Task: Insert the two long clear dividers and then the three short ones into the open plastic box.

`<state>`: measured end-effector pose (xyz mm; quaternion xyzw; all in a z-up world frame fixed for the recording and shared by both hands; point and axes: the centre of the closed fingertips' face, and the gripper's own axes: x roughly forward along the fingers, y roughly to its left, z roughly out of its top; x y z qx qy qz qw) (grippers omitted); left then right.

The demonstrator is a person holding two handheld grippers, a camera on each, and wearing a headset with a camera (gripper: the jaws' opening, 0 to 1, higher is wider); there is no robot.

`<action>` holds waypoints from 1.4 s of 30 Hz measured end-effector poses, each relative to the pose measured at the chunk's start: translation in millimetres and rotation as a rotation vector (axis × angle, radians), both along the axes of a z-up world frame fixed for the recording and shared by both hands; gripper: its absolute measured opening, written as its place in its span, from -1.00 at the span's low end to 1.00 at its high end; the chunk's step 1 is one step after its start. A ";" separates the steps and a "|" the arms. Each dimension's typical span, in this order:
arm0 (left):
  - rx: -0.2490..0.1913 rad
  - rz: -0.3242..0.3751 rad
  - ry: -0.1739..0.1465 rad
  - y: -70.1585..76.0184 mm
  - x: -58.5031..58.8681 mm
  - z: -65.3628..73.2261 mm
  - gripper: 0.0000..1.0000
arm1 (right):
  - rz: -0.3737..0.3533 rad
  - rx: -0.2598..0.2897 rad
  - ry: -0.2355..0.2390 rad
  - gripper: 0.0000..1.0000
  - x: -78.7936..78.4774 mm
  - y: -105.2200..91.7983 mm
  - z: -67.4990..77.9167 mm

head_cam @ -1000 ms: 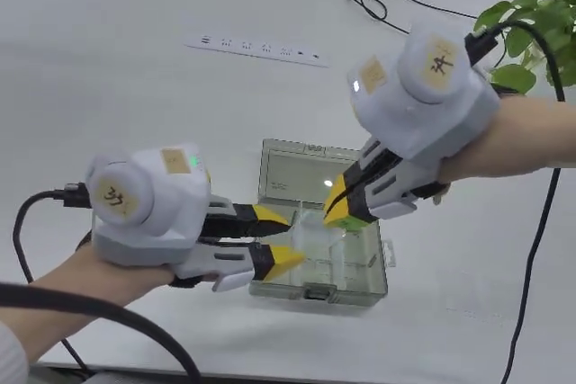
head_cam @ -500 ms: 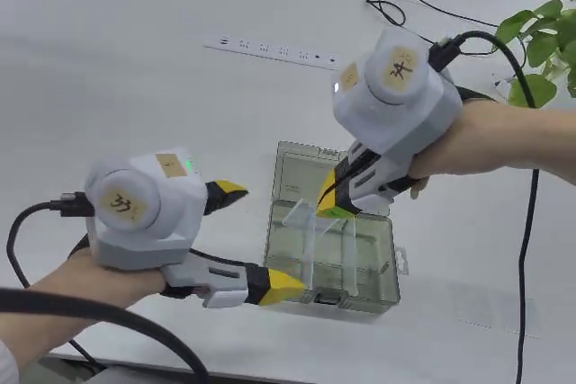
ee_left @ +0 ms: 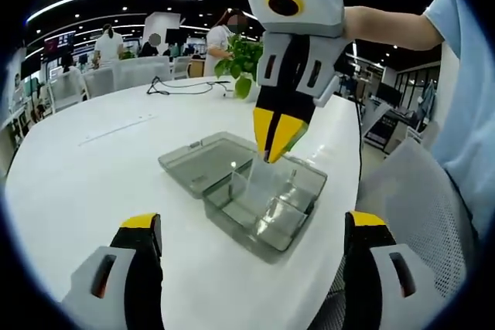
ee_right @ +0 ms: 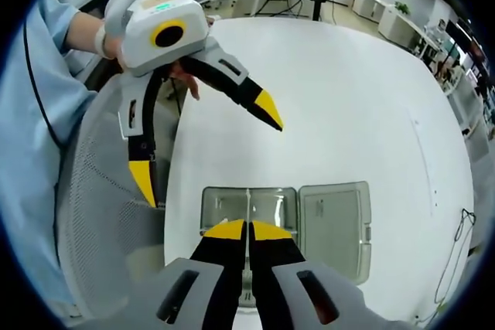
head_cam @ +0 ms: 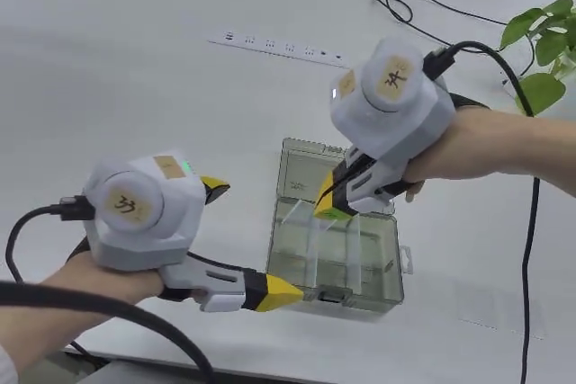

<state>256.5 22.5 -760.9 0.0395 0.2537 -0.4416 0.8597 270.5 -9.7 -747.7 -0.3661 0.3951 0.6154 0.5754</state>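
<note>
- White table [head_cam: 135, 87] bearing an open clear plastic box [head_cam: 382, 290].
- Right gripper [head_cam: 331, 209]: jaws clamped on a thin clear divider [ee_left: 259, 183] inside the box.
- Left gripper [head_cam: 250, 240]: jaws spread wide.

the left gripper [ee_left: 254, 220] shows its two yellow-tipped jaws rising from the bottom, spread wide, with nothing held between them. just beyond them the open plastic box [ee_left: 241, 231] sits on a white round table [ee_left: 93, 183], its lid [ee_left: 193, 164] lying flat on the far-left side. the right gripper [ee_left: 275, 144] comes down from above, its tips pressed together on the top of a clear divider [ee_left: 261, 179] that reaches down into the box. a bare forearm [ee_left: 394, 25] and a pale blue sleeve [ee_left: 464, 106] are on the right. farther back on the table lie a power strip [ee_left: 116, 129] and a dark cable [ee_left: 182, 86], with a leafy plant [ee_left: 246, 56] behind them.
</note>
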 end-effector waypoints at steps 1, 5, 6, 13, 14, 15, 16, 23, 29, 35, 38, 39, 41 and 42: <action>0.003 -0.002 0.003 0.2 -0.3 -0.8 1.00 | 0.002 -0.002 -0.002 -0.95 -0.1 0.0 -0.9; 0.001 0.002 0.006 2.3 -1.1 -0.9 1.00 | 0.009 -0.010 -0.001 -0.95 -0.8 -1.2 -3.3; 0.001 0.004 0.008 3.2 -1.6 -1.3 1.00 | 0.005 -0.011 0.005 -0.95 -0.9 -1.7 -4.0; 0.000 0.008 0.012 5.2 -3.5 -2.4 0.97 | 0.015 -0.001 -0.016 -0.95 3.5 -0.6 -7.4; 0.000 0.007 0.013 5.0 -3.9 -2.5 0.97 | 0.008 -0.002 -0.005 -0.95 3.1 -1.0 -7.6; -0.002 0.007 0.014 4.8 -4.1 -2.4 0.96 | -0.012 -0.001 0.025 -0.95 0.2 -0.3 -7.9; -0.003 0.006 0.014 4.5 -4.3 -2.3 0.96 | -0.004 -0.003 0.005 -0.95 2.3 -0.2 -8.5; -0.004 0.007 0.016 4.8 -4.8 -2.4 0.94 | 0.005 -0.013 0.006 -0.95 3.1 3.1 -13.3; -0.005 0.006 0.021 5.1 -6.1 -3.7 0.92 | 0.021 -0.028 0.005 -0.95 1.2 8.3 -19.7; -0.009 0.010 0.025 6.5 -7.3 -4.6 0.91 | 0.029 -0.036 -0.011 -0.96 -0.9 10.7 -25.8; -0.010 0.011 0.028 7.6 -7.7 -5.8 0.90 | 0.018 -0.032 -0.018 -0.96 0.0 12.5 -28.6; -0.010 0.011 0.028 7.8 -7.6 -6.0 0.90 | 0.015 -0.029 -0.012 -0.96 -0.9 13.0 -29.1; -0.012 0.010 0.029 7.8 -7.7 -6.3 0.90 | 0.013 -0.026 -0.019 -0.96 -0.5 14.4 -30.9; -0.011 0.009 0.028 7.9 -7.8 -6.5 0.89 | 0.013 -0.027 -0.020 -0.96 -0.8 14.3 -32.0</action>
